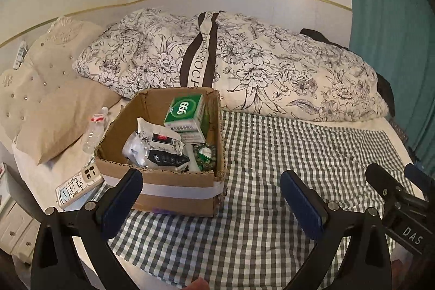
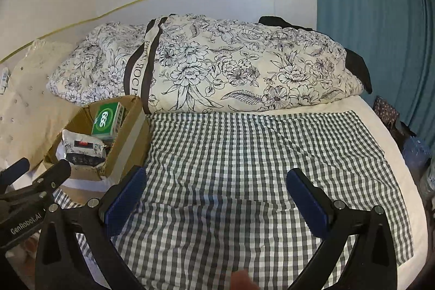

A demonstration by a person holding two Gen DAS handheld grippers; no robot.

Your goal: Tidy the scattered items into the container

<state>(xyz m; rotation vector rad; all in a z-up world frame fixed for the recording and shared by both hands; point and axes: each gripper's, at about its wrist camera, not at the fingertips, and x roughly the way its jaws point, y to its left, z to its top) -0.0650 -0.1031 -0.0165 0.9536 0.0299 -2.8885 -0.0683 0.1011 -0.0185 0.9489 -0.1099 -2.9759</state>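
a bed seen from two gripper cameras; a green and white checked cloth (image 1: 285,154) is spread over the mattress, and a cardboard box (image 1: 174,189) sits on the cloth's left part, at about 10 o'clock from the middle of the left wrist view; the box is open at the top and banded with pale tape.

inside the box: a green carton marked 666 (image 1: 185,113) leaning against the far wall at 12 o'clock; a white packet with a red label (image 1: 160,137) in the middle; a dark pouch (image 1: 165,159) at 6 o'clock near the front wall; a string of green beads (image 1: 205,156) in the corner at 4 o'clock; (what lies under these is hidden).

outside the box, at its 9 o'clock, a clear plastic bottle (image 1: 95,129) lies on the sheet beside a beige pillow (image 1: 59,124); a phone in a cartoon case (image 1: 80,186) lies at the box's 7 o'clock, just beside its front corner; a rolled floral duvet (image 1: 244,61) runs along the wall at 12 o'clock, touching the back of the box.

the left gripper (image 1: 212,197) hovers in front of the box, its blue-padded jaws spread wide and holding nothing; the right gripper (image 2: 217,195) hovers over bare checked cloth, jaws likewise wide apart and empty, with the box at its 10 o'clock; each gripper shows at the edge of the other's view; a teal curtain (image 2: 380,18) hangs at 2 o'clock.
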